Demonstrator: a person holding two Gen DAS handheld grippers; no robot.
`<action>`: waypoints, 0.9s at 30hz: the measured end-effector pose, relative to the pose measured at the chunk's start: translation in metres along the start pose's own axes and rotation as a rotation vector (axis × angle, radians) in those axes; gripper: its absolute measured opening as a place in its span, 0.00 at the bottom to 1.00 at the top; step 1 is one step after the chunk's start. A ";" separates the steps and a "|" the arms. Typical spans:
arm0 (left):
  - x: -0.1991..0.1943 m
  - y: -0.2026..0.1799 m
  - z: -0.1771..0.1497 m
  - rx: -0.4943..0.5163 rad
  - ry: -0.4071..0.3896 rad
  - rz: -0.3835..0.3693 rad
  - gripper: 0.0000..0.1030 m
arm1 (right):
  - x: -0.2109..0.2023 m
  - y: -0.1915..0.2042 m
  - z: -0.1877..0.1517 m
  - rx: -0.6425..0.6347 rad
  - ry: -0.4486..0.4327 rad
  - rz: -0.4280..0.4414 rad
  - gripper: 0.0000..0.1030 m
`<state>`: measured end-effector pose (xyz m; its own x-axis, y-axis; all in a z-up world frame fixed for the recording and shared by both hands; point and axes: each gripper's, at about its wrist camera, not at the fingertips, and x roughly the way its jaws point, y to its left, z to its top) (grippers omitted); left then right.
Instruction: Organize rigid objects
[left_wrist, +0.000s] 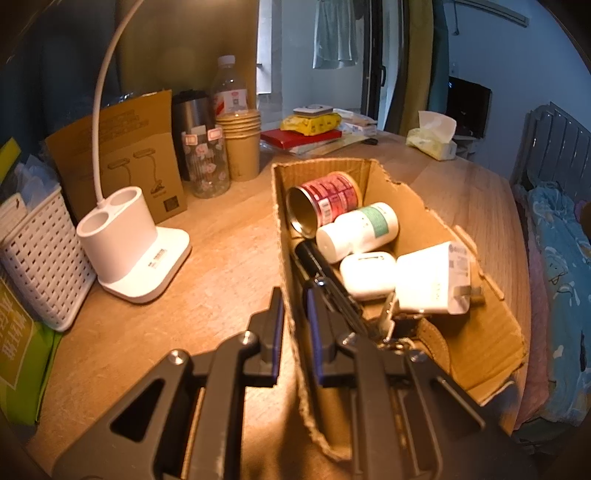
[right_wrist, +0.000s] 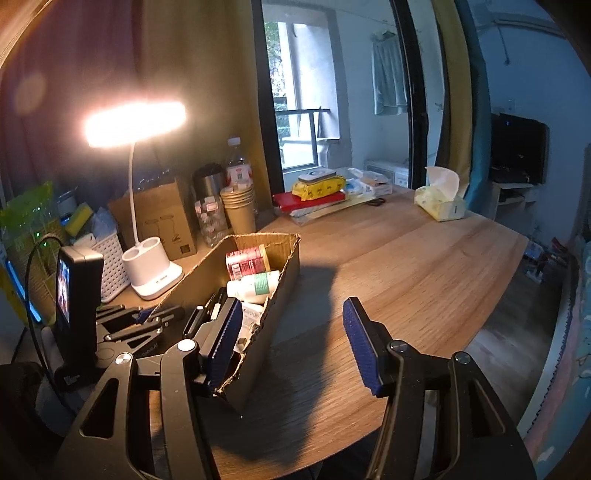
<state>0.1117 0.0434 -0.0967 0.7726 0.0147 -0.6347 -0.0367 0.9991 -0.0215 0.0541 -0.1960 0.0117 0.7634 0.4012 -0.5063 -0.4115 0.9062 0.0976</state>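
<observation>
While left gripper (left_wrist: 293, 332) pinches cardboard box (left_wrist: 480, 325) wall, our right gripper (right_wrist: 291, 339) hangs open, empty, right of it; box runs near-to-far.

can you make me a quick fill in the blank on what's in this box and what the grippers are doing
1. The left gripper is shut on the box's ____ wall.
2. The red can in the cardboard box lies on its ____.
3. The right gripper holds ____.
4. The lamp is switched ____.

Missing words: cardboard; side; nothing; on
</observation>
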 end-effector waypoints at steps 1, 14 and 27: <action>-0.001 0.000 0.000 0.003 -0.003 0.003 0.14 | -0.002 -0.001 0.001 0.001 -0.005 -0.005 0.58; -0.027 -0.007 0.007 0.017 -0.099 0.025 0.22 | -0.010 -0.002 0.004 0.006 -0.021 -0.012 0.58; 0.012 -0.007 -0.002 -0.013 0.073 0.033 0.17 | 0.019 -0.012 -0.006 0.048 0.040 0.051 0.58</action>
<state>0.1197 0.0360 -0.1056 0.7224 0.0441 -0.6900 -0.0698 0.9975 -0.0093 0.0702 -0.1999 -0.0046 0.7213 0.4420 -0.5332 -0.4240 0.8906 0.1646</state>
